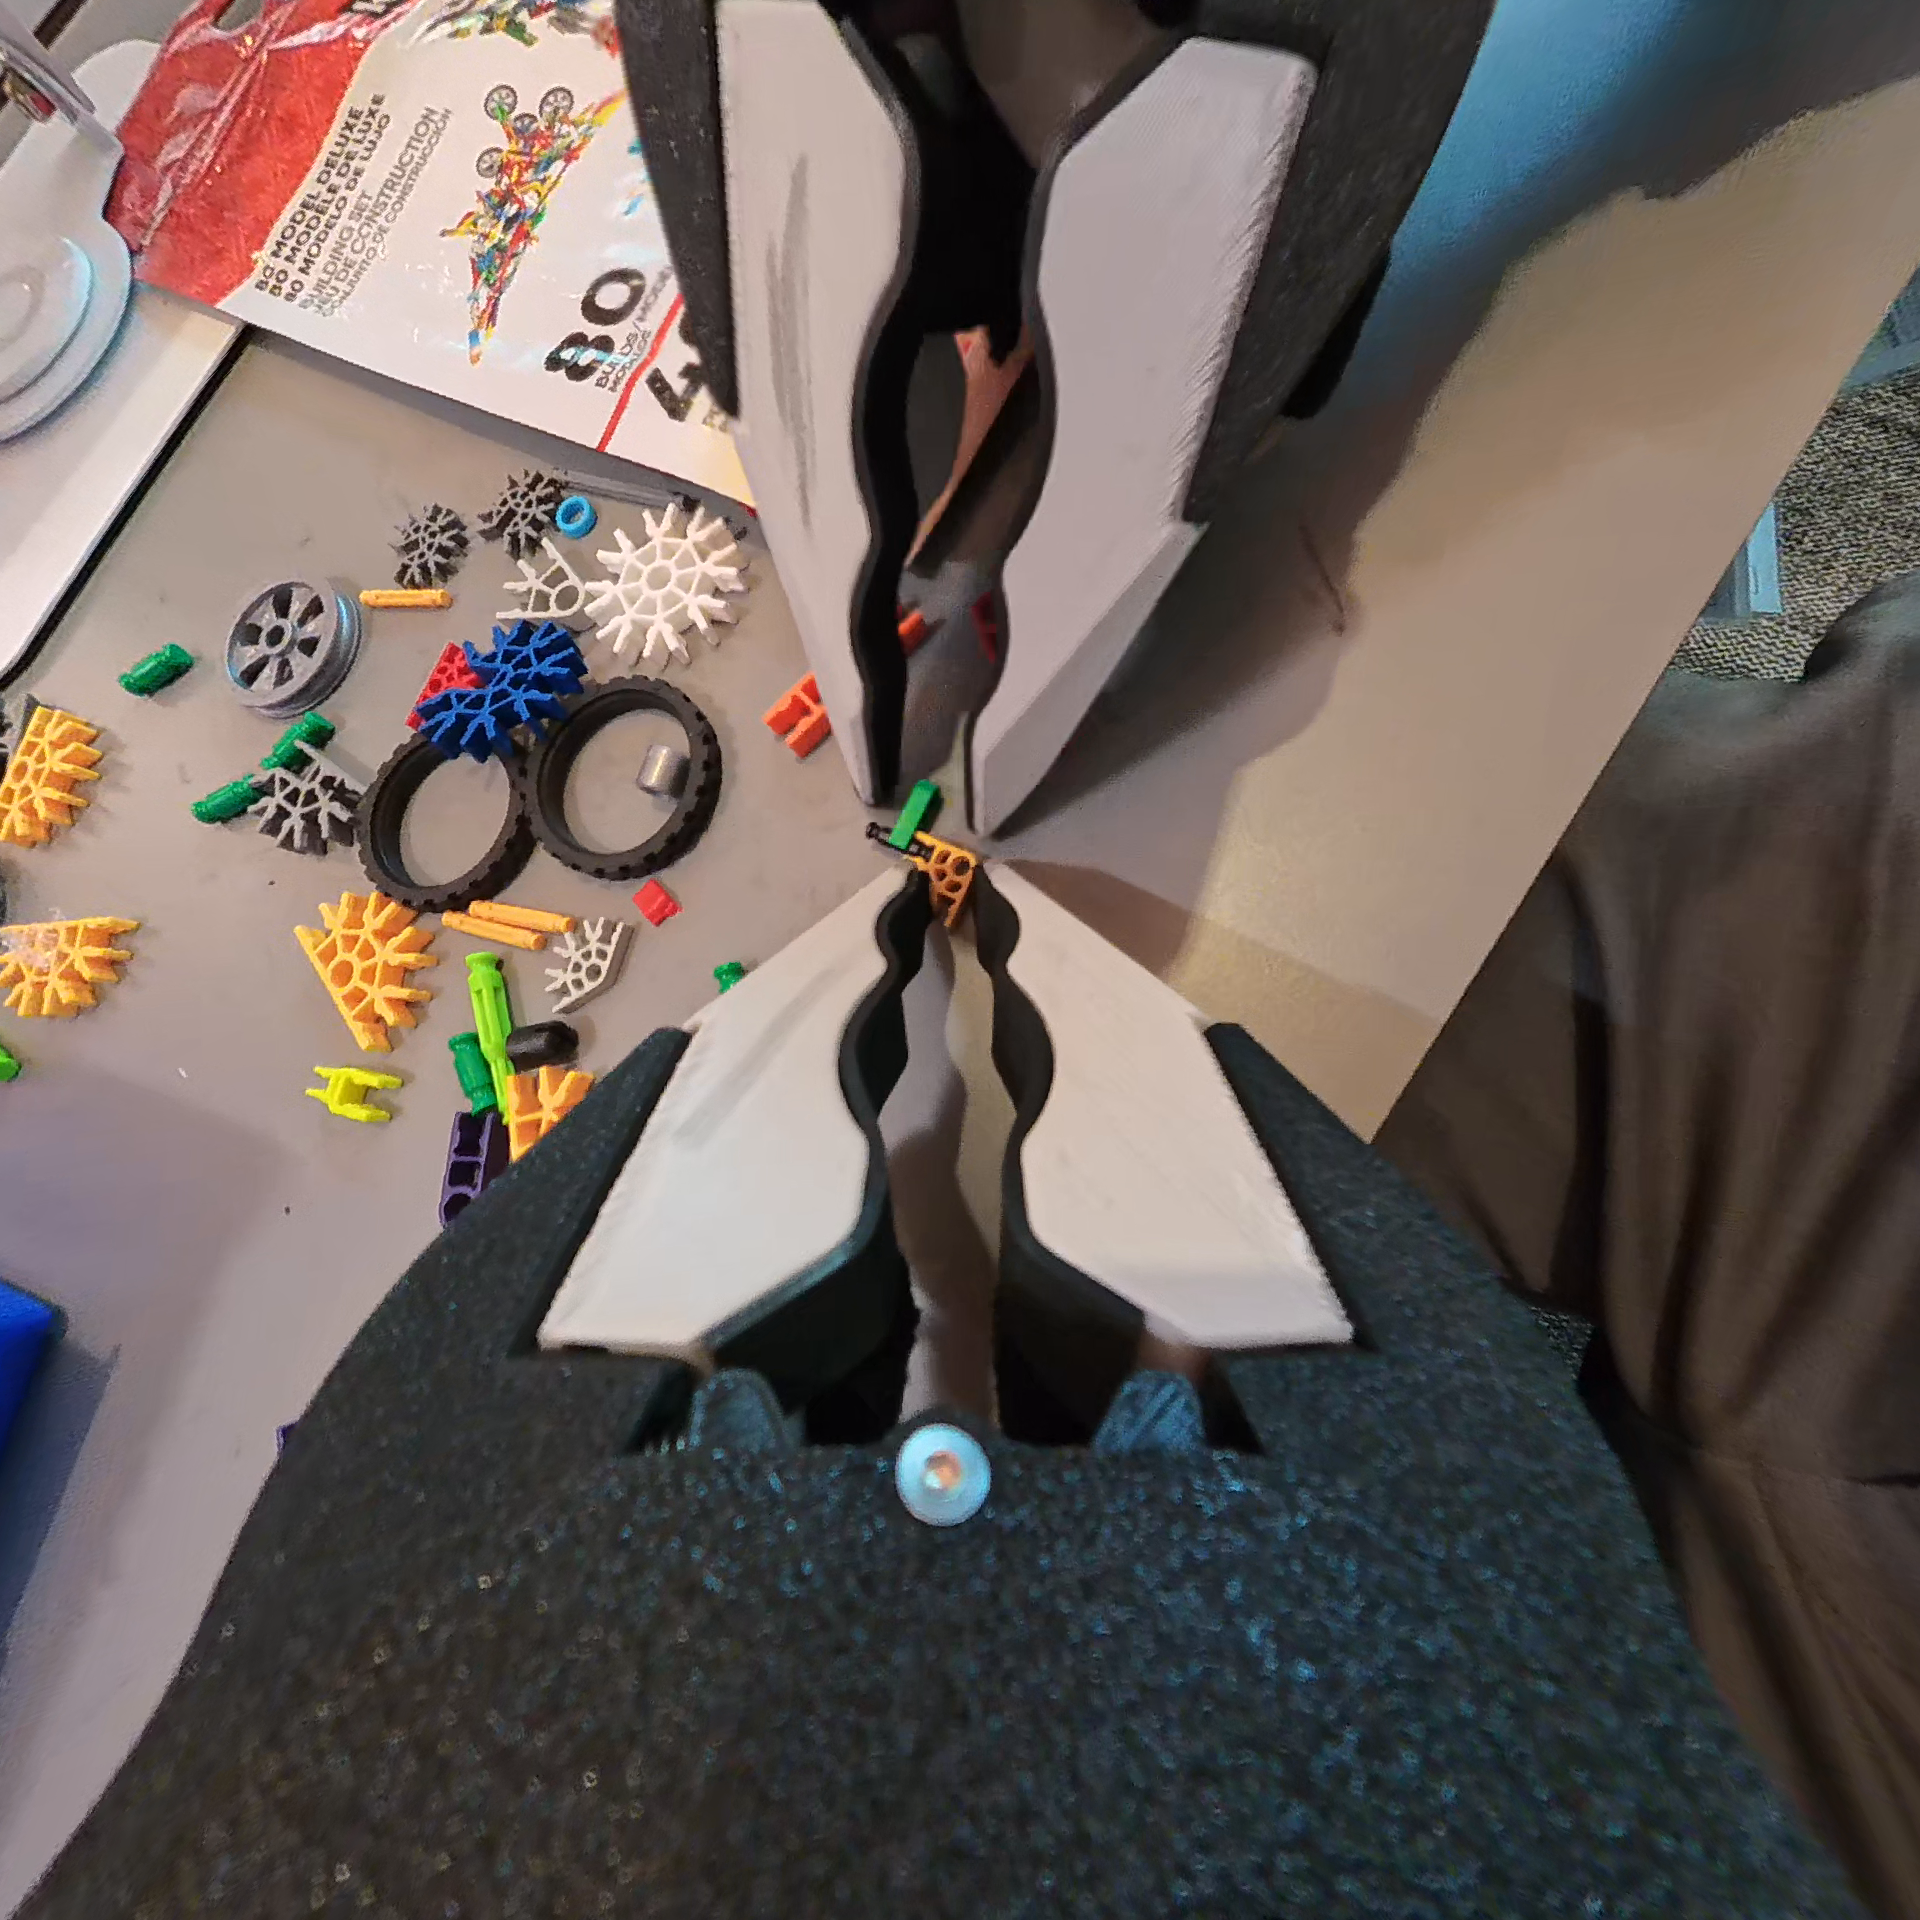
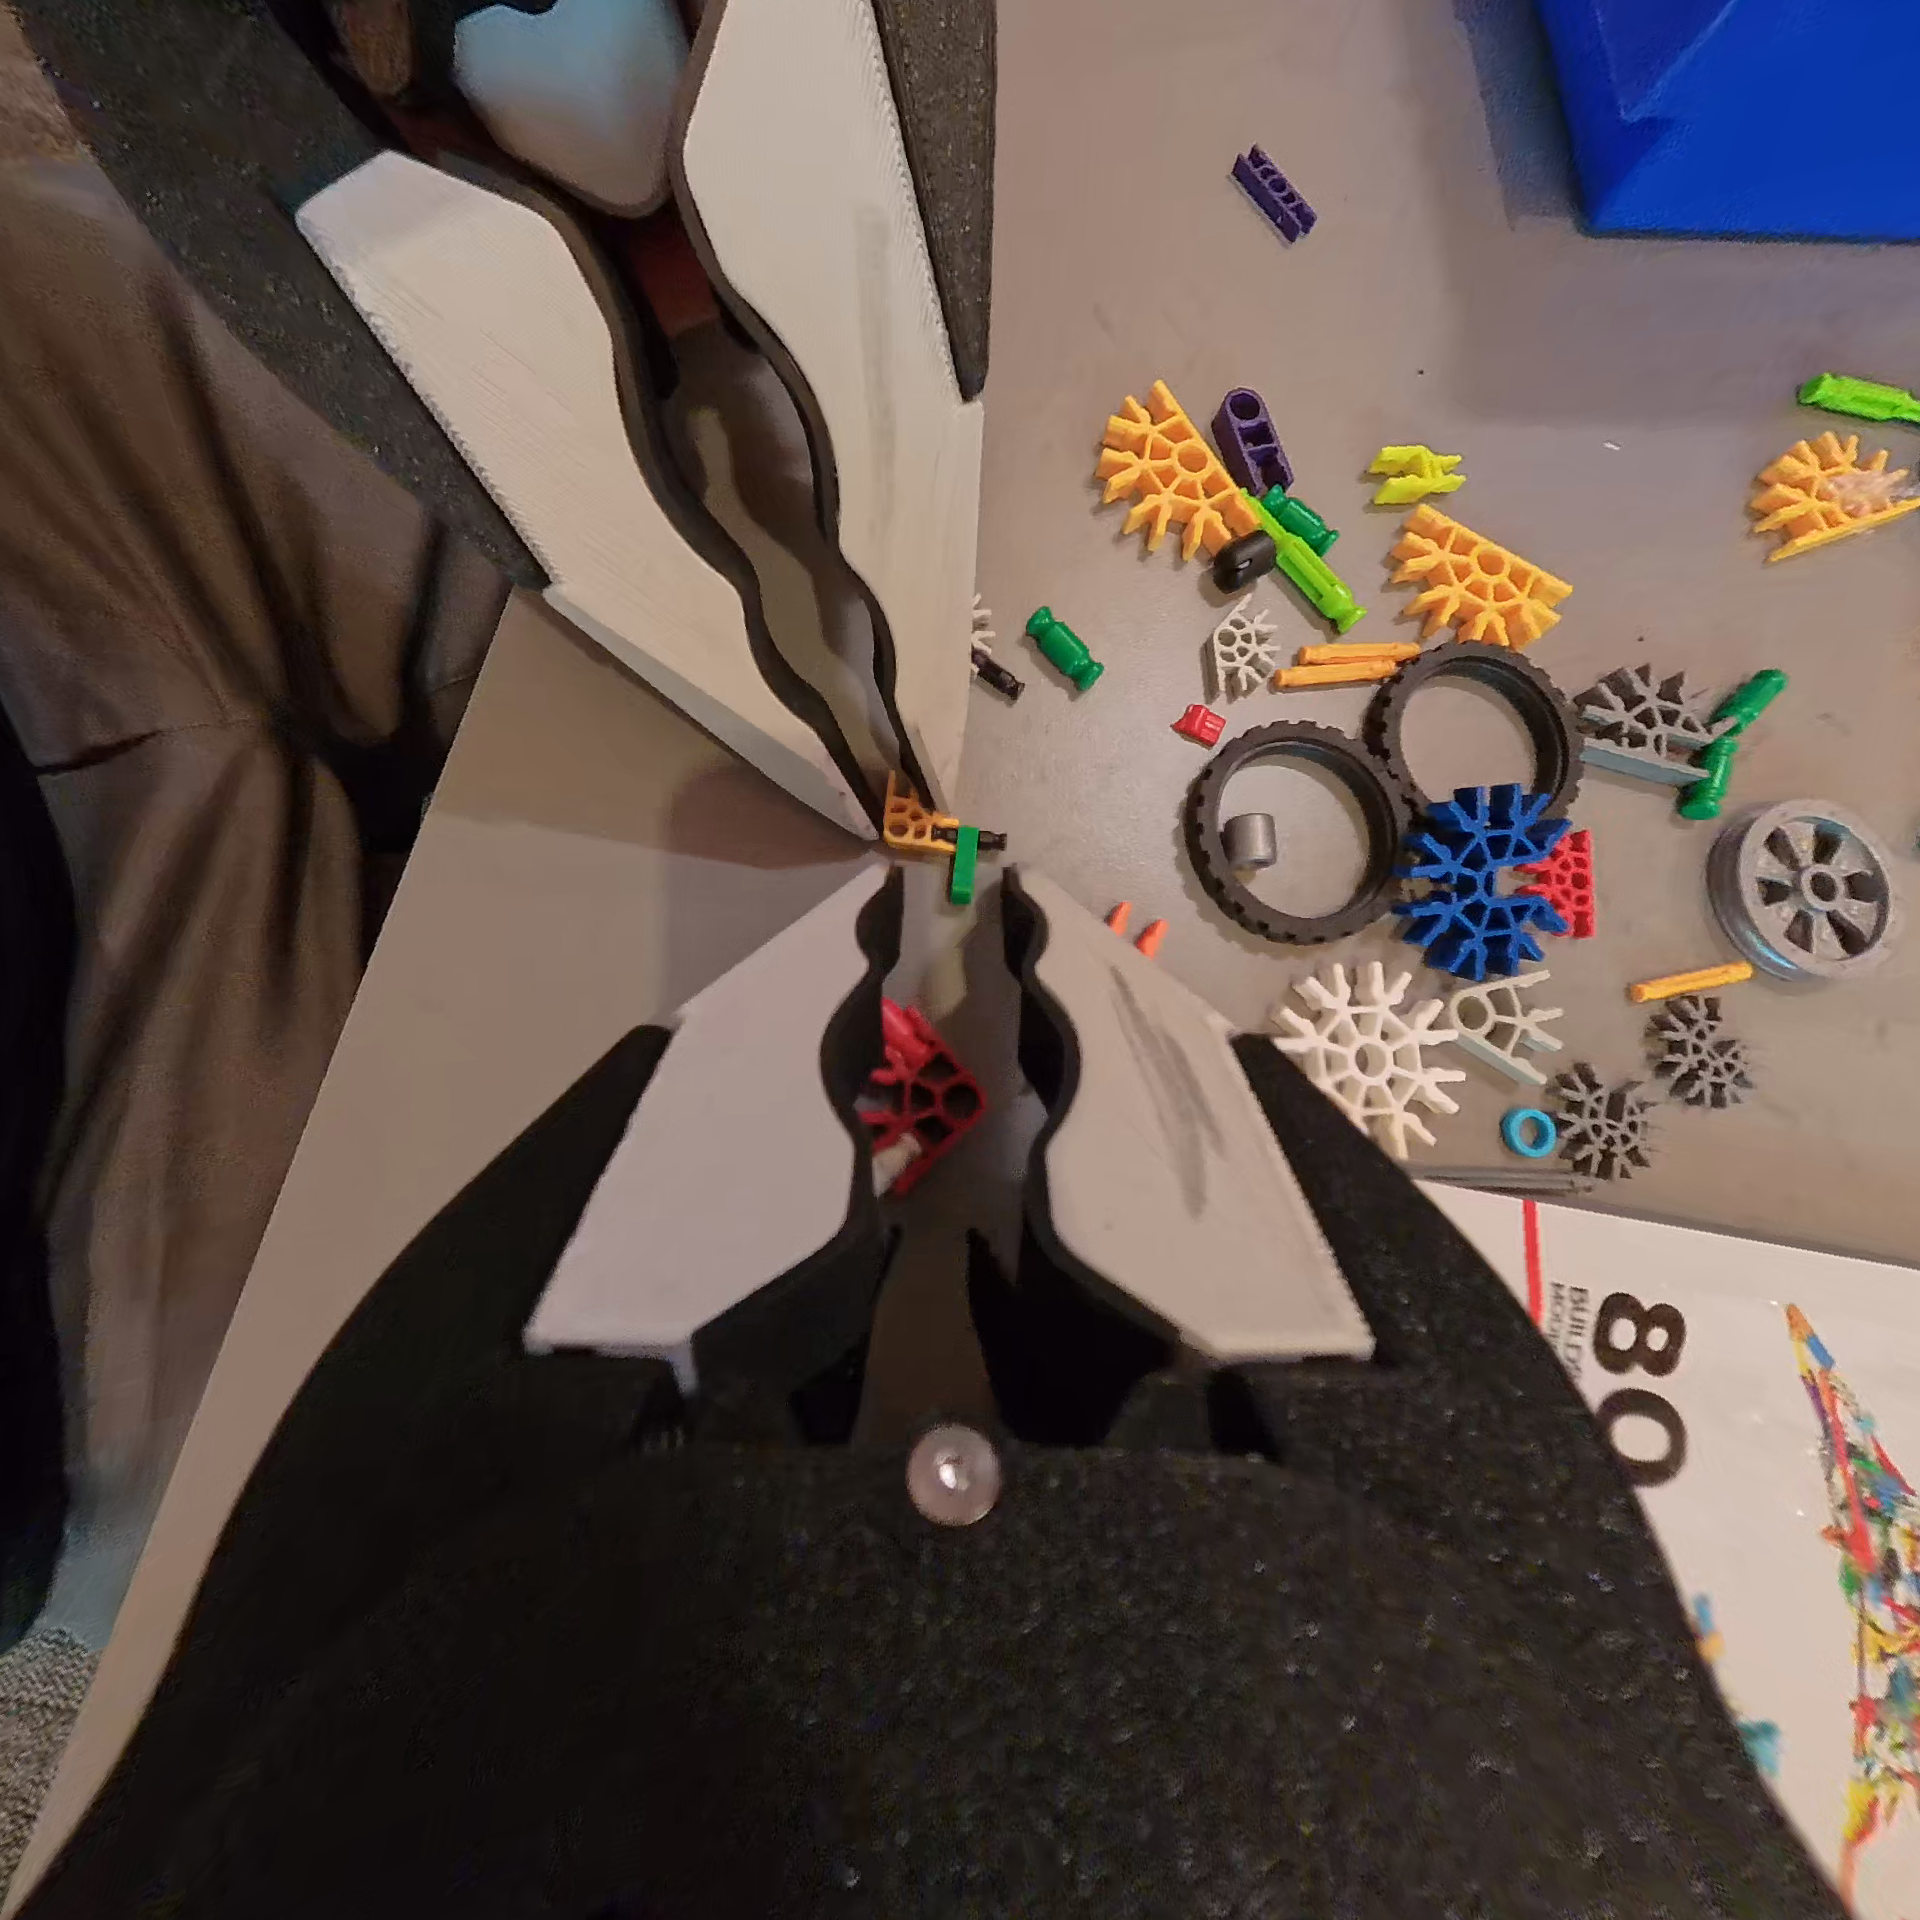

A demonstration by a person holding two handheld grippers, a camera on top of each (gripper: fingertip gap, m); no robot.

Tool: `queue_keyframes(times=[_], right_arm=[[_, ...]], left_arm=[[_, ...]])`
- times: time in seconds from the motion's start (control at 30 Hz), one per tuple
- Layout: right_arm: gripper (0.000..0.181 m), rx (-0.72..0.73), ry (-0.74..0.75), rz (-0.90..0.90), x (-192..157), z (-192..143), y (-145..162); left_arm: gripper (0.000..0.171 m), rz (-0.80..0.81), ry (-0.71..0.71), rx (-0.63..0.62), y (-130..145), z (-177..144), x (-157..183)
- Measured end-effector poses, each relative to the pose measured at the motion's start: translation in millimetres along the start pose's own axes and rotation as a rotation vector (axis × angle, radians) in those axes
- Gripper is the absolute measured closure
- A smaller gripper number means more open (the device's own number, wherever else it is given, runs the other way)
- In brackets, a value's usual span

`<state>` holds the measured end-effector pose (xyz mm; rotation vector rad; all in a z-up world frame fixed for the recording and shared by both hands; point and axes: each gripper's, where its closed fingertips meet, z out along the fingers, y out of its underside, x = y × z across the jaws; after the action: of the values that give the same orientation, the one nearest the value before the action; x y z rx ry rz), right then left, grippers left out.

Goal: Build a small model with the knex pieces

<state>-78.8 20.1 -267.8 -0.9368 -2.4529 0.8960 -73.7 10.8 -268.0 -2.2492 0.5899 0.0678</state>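
Left gripper (image 1: pixel 943 883) pinches yellow connector (image 1: pixel 954 871); right gripper (image 2: pixel 951 883) open.

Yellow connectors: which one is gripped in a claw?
The small yellow connector pinched at the left claw tips; the other, larger fan-shaped ones lie loose on the table.

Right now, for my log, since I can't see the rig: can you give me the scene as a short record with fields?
Left gripper: shut on orange connector
Right gripper: open, tips either side of green rod
Link: black pin runs from connector across green rod
Grippers: tip to tip above table edge
Table: loose parts, two tyres, booklet
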Motion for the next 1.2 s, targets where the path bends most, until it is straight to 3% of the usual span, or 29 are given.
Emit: queue_keyframes(times=[0.23,0.5,0.7,1.2], right_arm=[[0.162,0.055,-0.062,-0.086,3,-15,-3],[0.154,-0.051,-0.214,-0.227,2,-9,3],[0.155,-0.041,-0.306,-0.294,3,-1,1],[0.160,-0.011,-0.447,-0.344,-10,0,-1]], left_arm=[[0.165,0.038,0.039,0.014,0,0,1],[0.166,0.083,0.138,0.036,0,-2,2],[0.166,0.131,0.230,0.052,1,-3,3],[0.166,0.227,0.459,0.061,4,-9,11]])
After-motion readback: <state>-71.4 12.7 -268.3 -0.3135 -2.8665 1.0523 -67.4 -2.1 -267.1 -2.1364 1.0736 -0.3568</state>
